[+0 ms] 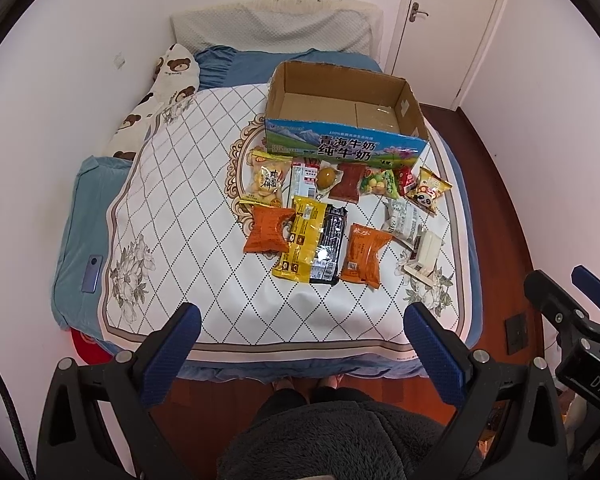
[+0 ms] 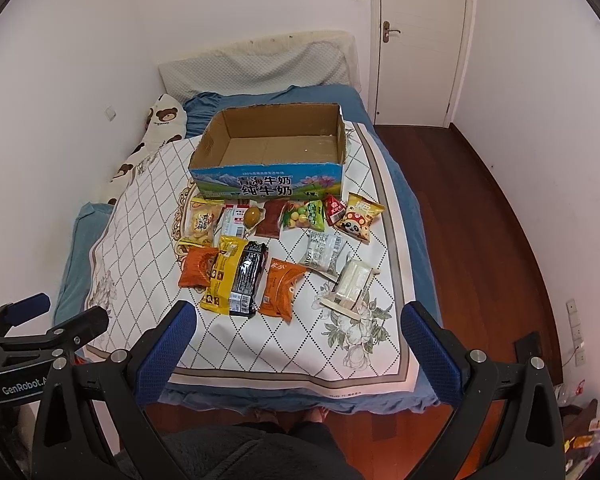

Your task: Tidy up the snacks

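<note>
An open, empty cardboard milk box (image 1: pixel 342 80) (image 2: pixel 272 120) stands on a bed with a white quilted cloth (image 1: pixel 172 184) (image 2: pixel 140 216). Several snack packets lie in front of it: a yellow-black packet (image 1: pixel 310 246) (image 2: pixel 236 276), two orange packets (image 1: pixel 268 230) (image 1: pixel 364 256), a panda packet (image 1: pixel 428 190) (image 2: pixel 360 222) and a white packet (image 1: pixel 424 254) (image 2: pixel 350 284). My left gripper (image 1: pixel 304 320) is open and empty above the bed's foot. My right gripper (image 2: pixel 300 320) is open and empty beside it.
Pillows (image 1: pixel 272 24) lie at the bed's head against the wall. A phone (image 1: pixel 91 274) lies on the blue sheet at left. A white door (image 2: pixel 420 40) stands at the back right. Wooden floor (image 2: pixel 480 220) runs along the bed's right side.
</note>
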Demonstrator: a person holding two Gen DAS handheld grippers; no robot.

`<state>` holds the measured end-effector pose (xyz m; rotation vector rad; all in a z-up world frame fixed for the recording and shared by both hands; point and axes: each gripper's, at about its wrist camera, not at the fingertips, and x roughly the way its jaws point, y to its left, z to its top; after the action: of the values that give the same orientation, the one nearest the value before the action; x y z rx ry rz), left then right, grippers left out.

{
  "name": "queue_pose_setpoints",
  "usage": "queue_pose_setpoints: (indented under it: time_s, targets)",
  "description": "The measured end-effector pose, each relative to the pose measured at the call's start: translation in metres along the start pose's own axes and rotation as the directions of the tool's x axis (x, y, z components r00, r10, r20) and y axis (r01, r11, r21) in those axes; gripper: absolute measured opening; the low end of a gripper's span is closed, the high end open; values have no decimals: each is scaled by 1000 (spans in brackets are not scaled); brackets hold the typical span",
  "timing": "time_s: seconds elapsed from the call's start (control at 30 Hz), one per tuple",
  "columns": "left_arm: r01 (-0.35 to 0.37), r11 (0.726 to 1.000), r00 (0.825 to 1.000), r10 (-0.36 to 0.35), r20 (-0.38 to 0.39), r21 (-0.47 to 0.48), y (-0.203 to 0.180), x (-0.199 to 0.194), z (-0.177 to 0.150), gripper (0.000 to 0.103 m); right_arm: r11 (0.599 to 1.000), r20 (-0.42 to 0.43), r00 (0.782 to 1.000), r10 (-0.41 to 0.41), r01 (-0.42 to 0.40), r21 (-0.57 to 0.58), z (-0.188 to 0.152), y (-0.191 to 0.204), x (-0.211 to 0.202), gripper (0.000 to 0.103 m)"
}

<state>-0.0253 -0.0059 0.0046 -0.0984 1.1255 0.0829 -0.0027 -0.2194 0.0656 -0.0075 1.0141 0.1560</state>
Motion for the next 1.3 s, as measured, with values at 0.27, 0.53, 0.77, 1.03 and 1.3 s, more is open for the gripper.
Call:
queue_pose_setpoints:
  time_s: [0.27, 0.53, 0.77, 1.03, 1.3]
  targets:
    - [-99, 995, 993, 99, 67, -6, 4, 47, 28, 103, 989, -114, 988, 100, -86, 122, -5, -17, 66, 103]
    - [-172, 977, 977, 186, -107, 125, -7, 167, 58, 103, 955, -245, 950, 193, -125, 268, -27, -41, 178, 103]
    - [-111, 972, 952, 163, -258, 207, -16, 269, 68, 103, 926, -315, 916, 248, -128, 356, -37, -49, 269, 91]
    - [46, 929, 913, 110, -392, 368, -42, 368, 76, 102, 907, -374, 898, 233, -62, 416, -38, -37, 318, 86]
    - [87, 975, 897, 12, -441, 203, -4, 377, 83, 85, 936, -410, 901, 141, 14, 352, -26, -4, 336, 85]
